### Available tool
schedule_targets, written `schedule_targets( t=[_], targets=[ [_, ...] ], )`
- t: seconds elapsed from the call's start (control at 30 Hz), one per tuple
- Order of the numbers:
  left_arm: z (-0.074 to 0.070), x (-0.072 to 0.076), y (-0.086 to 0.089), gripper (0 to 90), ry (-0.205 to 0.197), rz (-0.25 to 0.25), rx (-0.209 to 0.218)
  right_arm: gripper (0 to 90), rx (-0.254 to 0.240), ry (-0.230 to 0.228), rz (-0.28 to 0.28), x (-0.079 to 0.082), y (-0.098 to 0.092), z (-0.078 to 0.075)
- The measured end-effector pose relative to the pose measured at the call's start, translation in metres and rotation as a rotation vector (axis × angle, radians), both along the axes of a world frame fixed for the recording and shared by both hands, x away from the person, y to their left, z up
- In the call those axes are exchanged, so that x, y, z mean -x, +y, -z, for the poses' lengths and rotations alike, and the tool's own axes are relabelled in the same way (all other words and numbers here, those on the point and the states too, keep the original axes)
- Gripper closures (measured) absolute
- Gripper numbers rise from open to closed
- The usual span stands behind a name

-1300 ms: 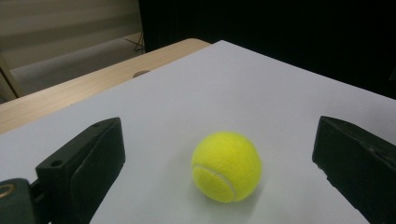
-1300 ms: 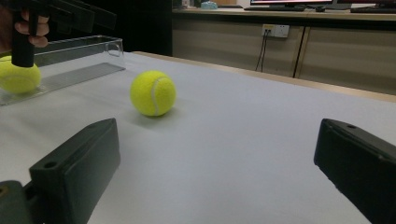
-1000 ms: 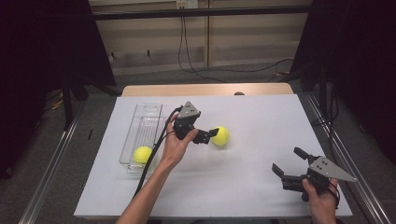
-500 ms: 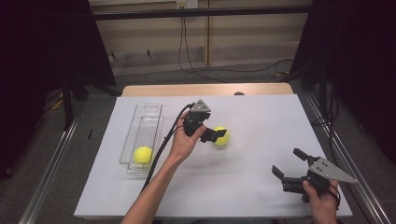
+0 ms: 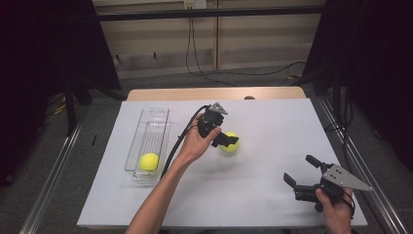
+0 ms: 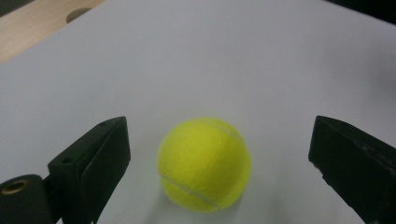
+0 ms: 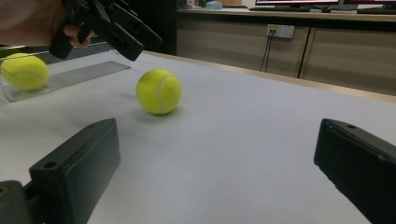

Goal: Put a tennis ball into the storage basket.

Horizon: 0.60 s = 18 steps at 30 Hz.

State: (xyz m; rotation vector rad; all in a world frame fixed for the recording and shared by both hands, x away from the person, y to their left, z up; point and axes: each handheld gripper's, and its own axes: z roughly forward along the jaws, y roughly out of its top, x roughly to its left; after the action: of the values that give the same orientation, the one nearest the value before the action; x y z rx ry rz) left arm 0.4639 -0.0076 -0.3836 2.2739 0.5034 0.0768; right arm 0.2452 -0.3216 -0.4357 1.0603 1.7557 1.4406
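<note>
Tennis ball [image 5: 230, 142]: loose on the white tabletop [image 5: 272, 195], centre, right of the clear tray [image 5: 154, 118]. Second ball [image 5: 148, 161]: lies in the tray's near end, apparently already sorted. Left gripper [image 5: 229, 139]: over the loose ball, fingers spread wide either side, having just narrowed slightly, not touching; lined up to grasp. Right gripper [image 5: 302, 171]: near right, fingers apart, empty, idle.

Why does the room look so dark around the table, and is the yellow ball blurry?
High view: light falls on the white table while the sides go black. Left gripper view: the tennis ball is fairly sharp, with a soft shadow under it. Right gripper view: the near jaws look soft.
</note>
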Motion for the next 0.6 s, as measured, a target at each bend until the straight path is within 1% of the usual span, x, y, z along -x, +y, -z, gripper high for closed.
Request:
schedule_targets(
  t=[0.07, 0.13, 0.2, 0.3, 0.37, 0.4, 0.47, 0.57, 0.6],
  targets=[
    [0.001, -0.001, -0.002, 5.5, 0.003, 0.004, -0.039, 0.1, 0.000, 0.000, 0.000, 0.000, 0.000, 0.000],
    [0.002, -0.004, -0.003, 5.1, 0.011, 0.007, -0.062, 0.1, -0.001, -0.001, 0.000, 0.000, 0.000, 0.000],
    [0.003, -0.007, -0.003, 4.9, 0.036, 0.013, -0.072, 0.1, 0.001, 0.000, -0.001, 0.000, 0.000, 0.000],
    [0.006, -0.010, -0.005, 4.9, 0.054, 0.028, -0.120, 0.1, -0.001, 0.000, 0.000, 0.000, 0.000, 0.000],
    [0.007, -0.010, -0.007, 4.9, 0.058, 0.040, -0.143, 0.1, -0.002, -0.001, 0.000, 0.000, 0.000, 0.000],
    [0.008, -0.010, -0.008, 4.9, 0.053, 0.046, -0.152, 0.1, -0.001, 0.000, 0.000, 0.000, 0.000, 0.000],
    [0.009, -0.010, -0.009, 5.1, 0.057, 0.049, -0.155, 0.1, 0.001, 0.002, -0.002, 0.000, 0.000, 0.000],
    [0.011, -0.011, -0.013, 4.7, 0.073, 0.067, -0.185, 0.1, 0.001, 0.002, -0.003, 0.000, 0.000, 0.000],
    [0.011, -0.011, -0.014, 4.9, 0.074, 0.061, -0.185, 0.1, 0.002, 0.001, -0.003, 0.000, 0.000, 0.000]
  ],
)
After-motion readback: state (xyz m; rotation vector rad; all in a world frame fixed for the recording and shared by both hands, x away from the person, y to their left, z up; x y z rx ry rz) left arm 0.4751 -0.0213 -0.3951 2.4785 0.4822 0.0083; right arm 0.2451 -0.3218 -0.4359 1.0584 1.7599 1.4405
